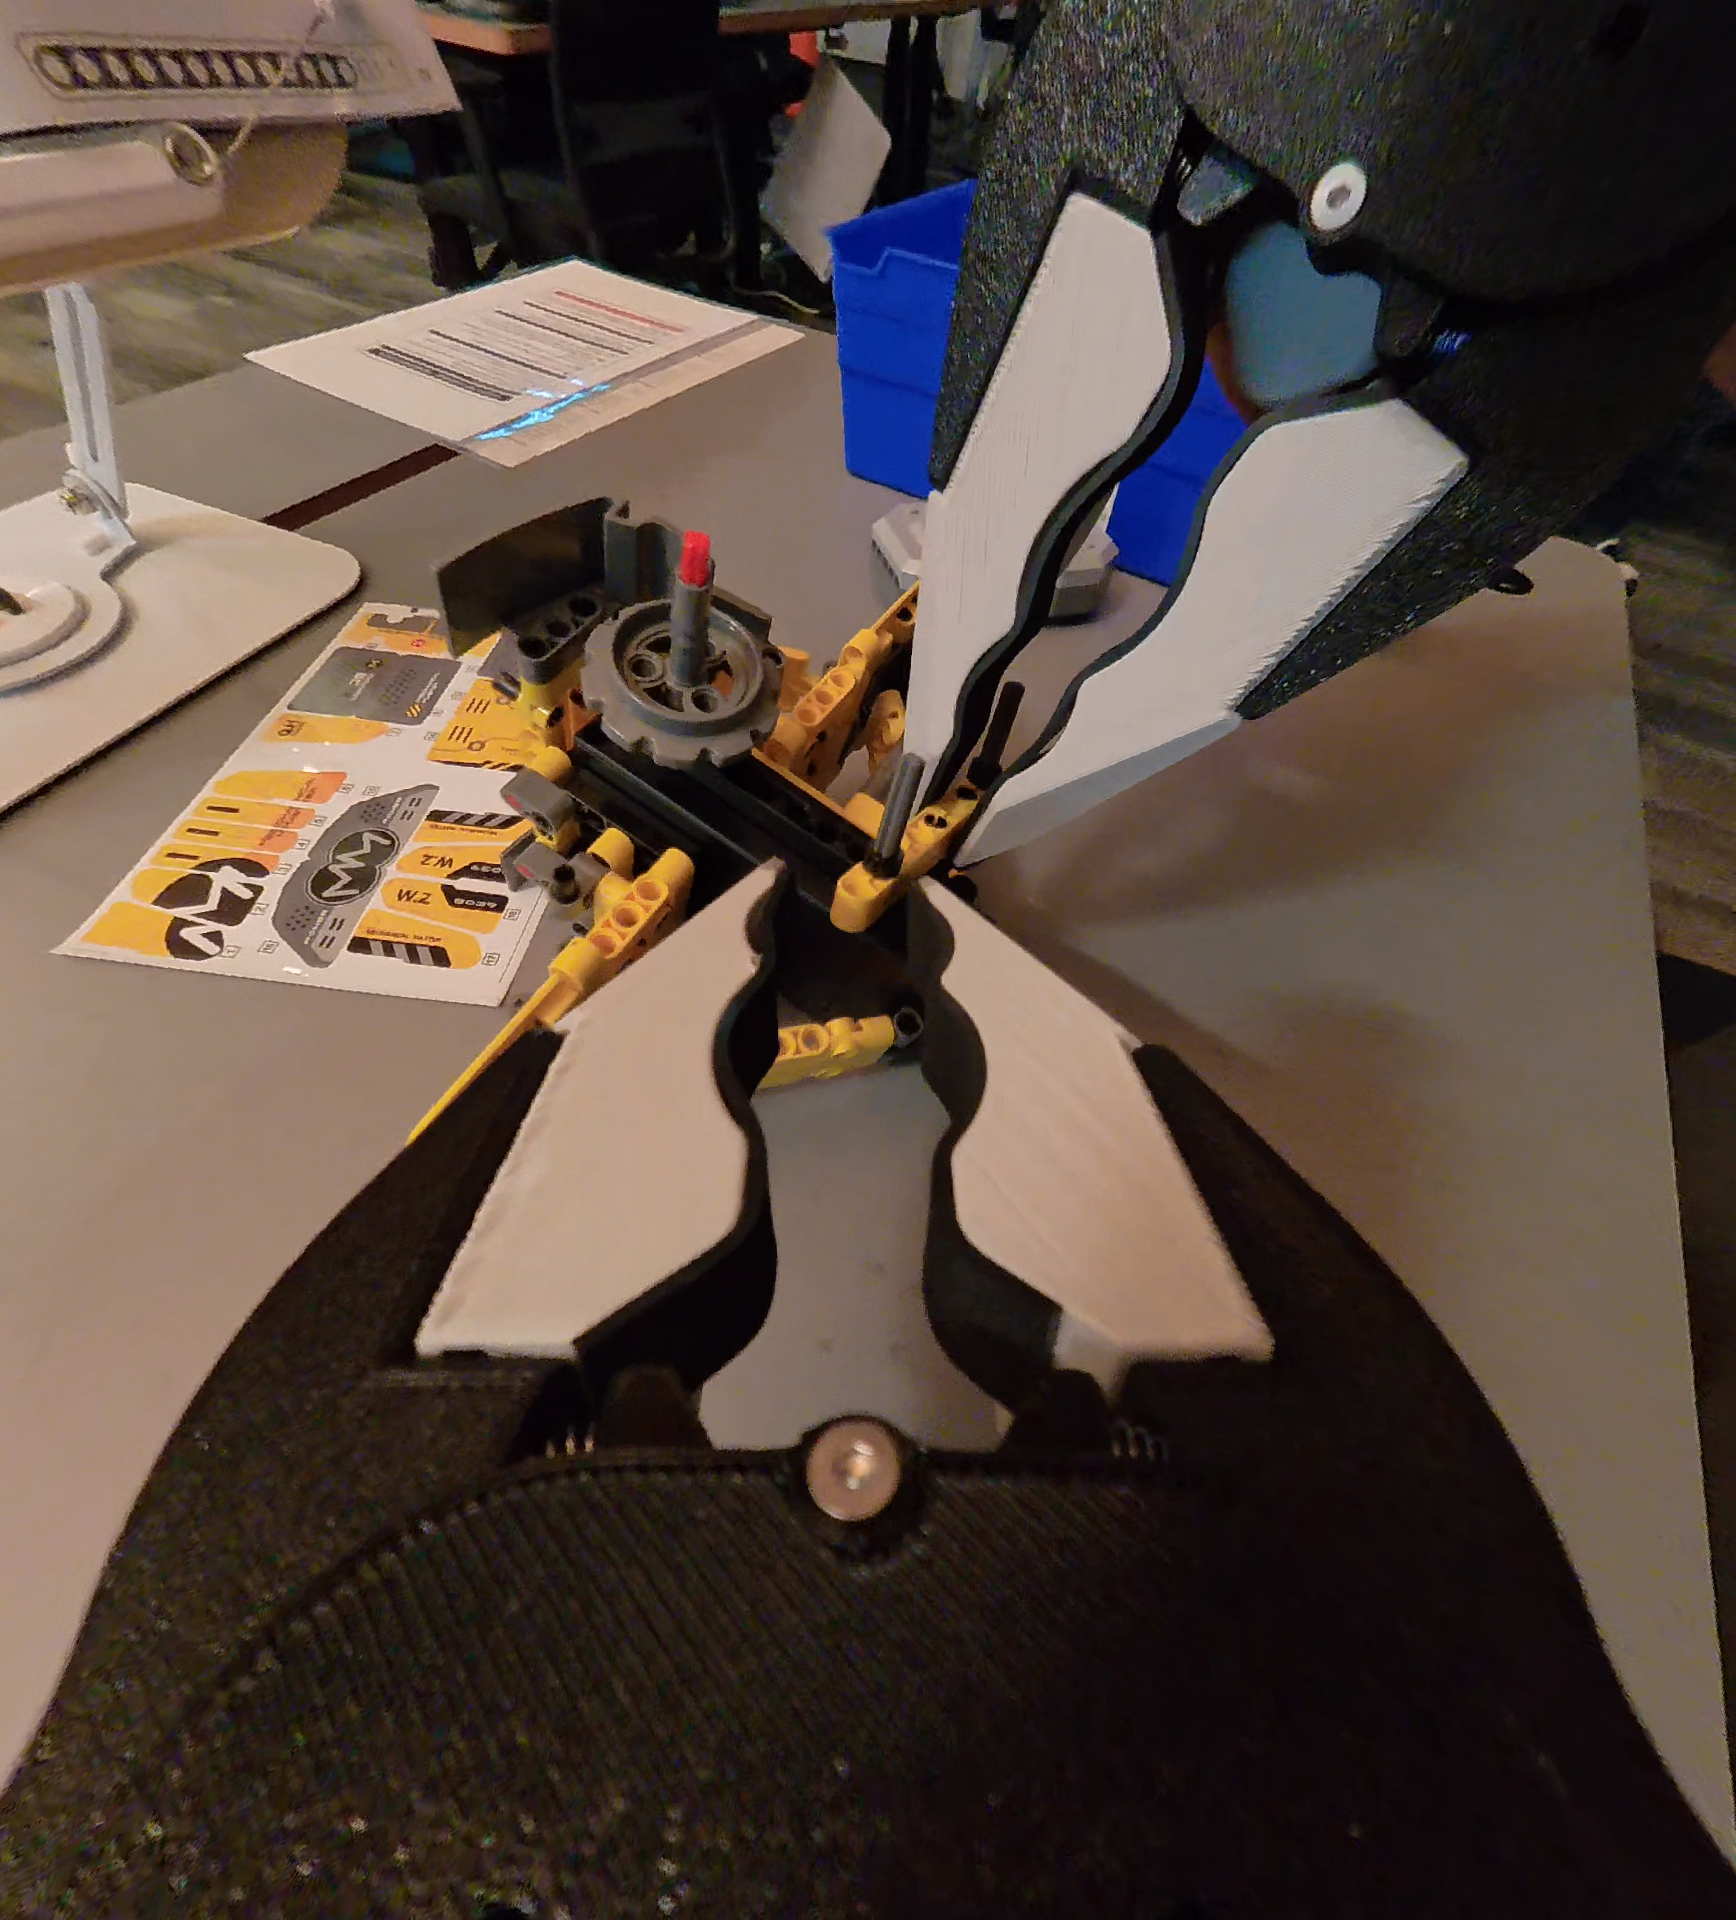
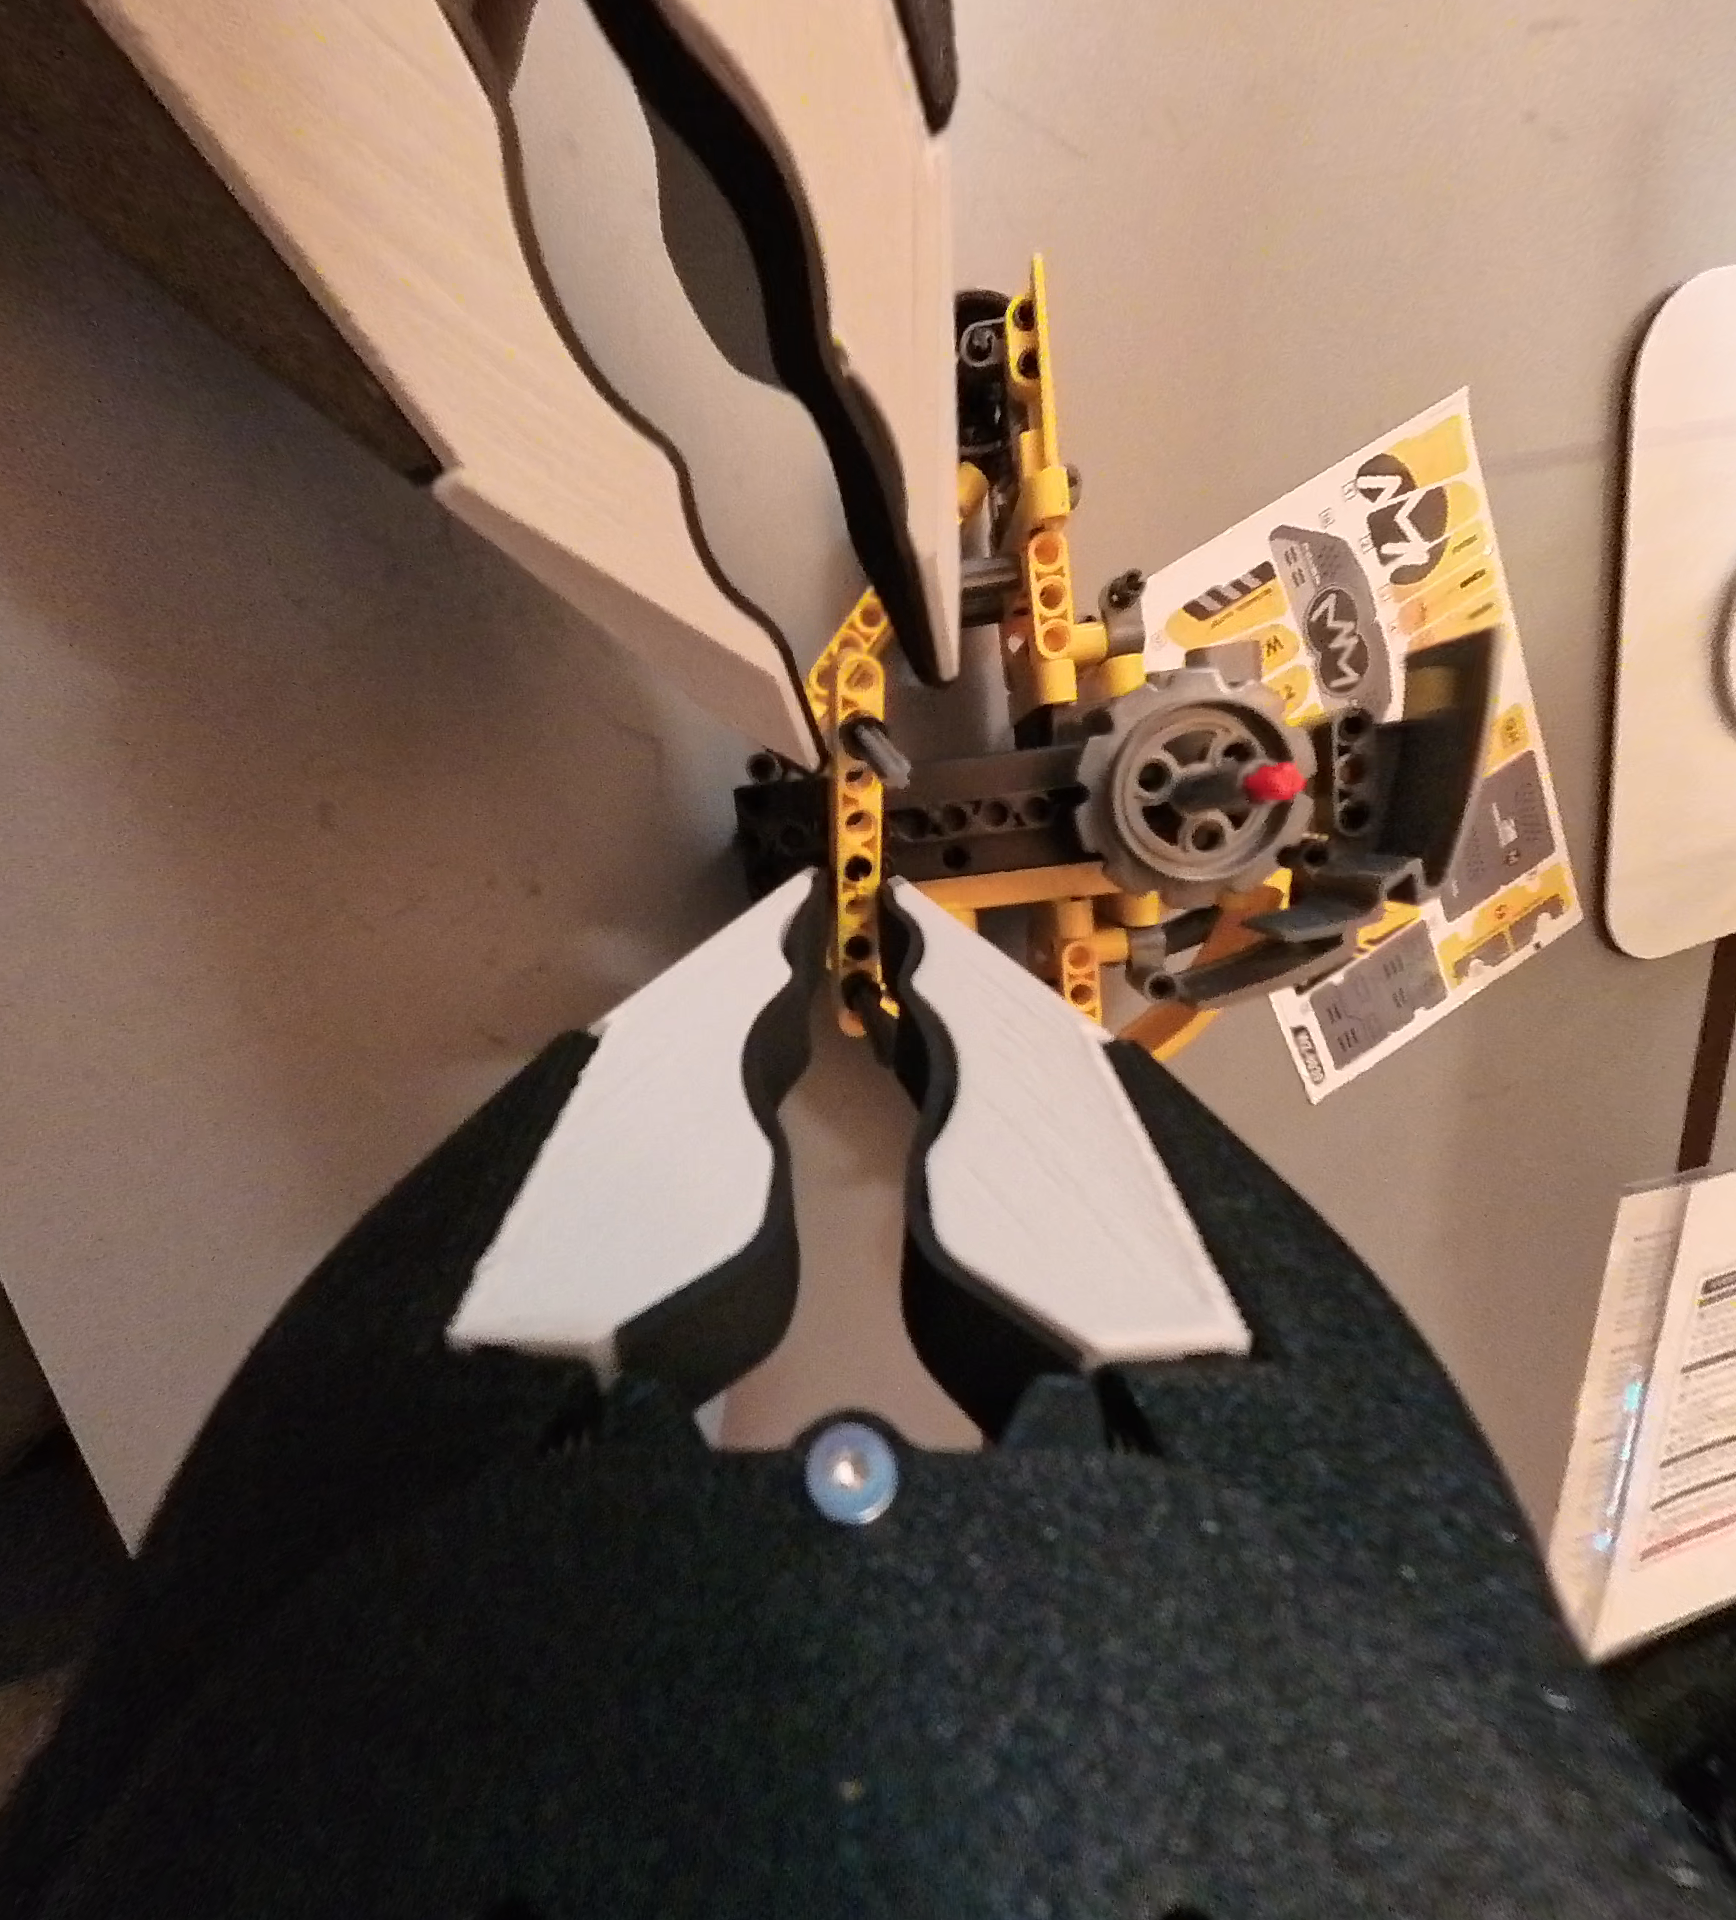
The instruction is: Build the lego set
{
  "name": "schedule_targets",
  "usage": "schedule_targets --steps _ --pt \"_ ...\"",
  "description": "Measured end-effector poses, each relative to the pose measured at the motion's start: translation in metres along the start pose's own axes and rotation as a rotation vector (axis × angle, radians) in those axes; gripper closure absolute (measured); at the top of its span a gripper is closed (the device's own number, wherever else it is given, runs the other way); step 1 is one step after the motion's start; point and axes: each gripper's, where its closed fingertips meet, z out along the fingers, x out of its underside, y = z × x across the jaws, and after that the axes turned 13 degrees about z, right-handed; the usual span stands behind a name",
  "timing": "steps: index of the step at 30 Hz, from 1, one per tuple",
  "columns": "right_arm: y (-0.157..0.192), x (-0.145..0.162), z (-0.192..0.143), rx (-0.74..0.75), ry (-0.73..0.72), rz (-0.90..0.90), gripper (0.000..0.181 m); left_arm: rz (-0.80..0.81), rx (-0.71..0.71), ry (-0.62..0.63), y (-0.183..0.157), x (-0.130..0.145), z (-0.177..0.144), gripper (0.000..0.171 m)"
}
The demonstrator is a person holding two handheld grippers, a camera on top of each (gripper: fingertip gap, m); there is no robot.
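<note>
A yellow and black brick-built model [image 1: 635, 727] lies on the grey table [image 1: 168, 1143]. It has a grey gear wheel [image 1: 677, 675] with a red-tipped axle [image 1: 695, 556]. My left gripper [image 1: 850, 883] is closed around the model's black frame at its near end. My right gripper [image 1: 950, 836] comes in from the upper right. It is shut on a yellow holed beam [image 1: 879, 888] that carries a dark pin. In the right wrist view my right gripper [image 2: 848, 885] pinches that yellow beam [image 2: 859, 821]. There the left gripper [image 2: 874, 712] reaches down from the top onto the model [image 2: 1051, 831].
A sticker sheet [image 1: 303, 831] lies left of the model, partly under it. A white lamp base [image 1: 116, 623] stands at far left. A printed sheet [image 1: 531, 353] and a blue bin [image 1: 895, 332] are at the back. The table edge [image 1: 1653, 935] runs on the right. Less than 4 cm separates the two grippers' tips. The white lamp base [image 1: 116, 623] is about 35 cm from both grippers' fingertips.
</note>
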Motion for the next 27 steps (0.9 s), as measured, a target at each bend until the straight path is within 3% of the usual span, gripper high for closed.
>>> schedule_targets --steps 5,15,27 --pt "0.0 0.0 0.001 0.019 0.027 -0.014 0.174 -0.019 0.034 -0.04 -0.002 -0.004 -0.004 0.151" --pt "0.002 0.002 0.003 0.067 0.07 -0.057 0.175 0.047 0.026 0.047 -0.009 0.008 0.01 0.158" --pt "0.002 0.003 0.003 -0.045 0.084 -0.022 0.175 0.005 0.068 0.037 -0.01 0.008 0.01 0.159"
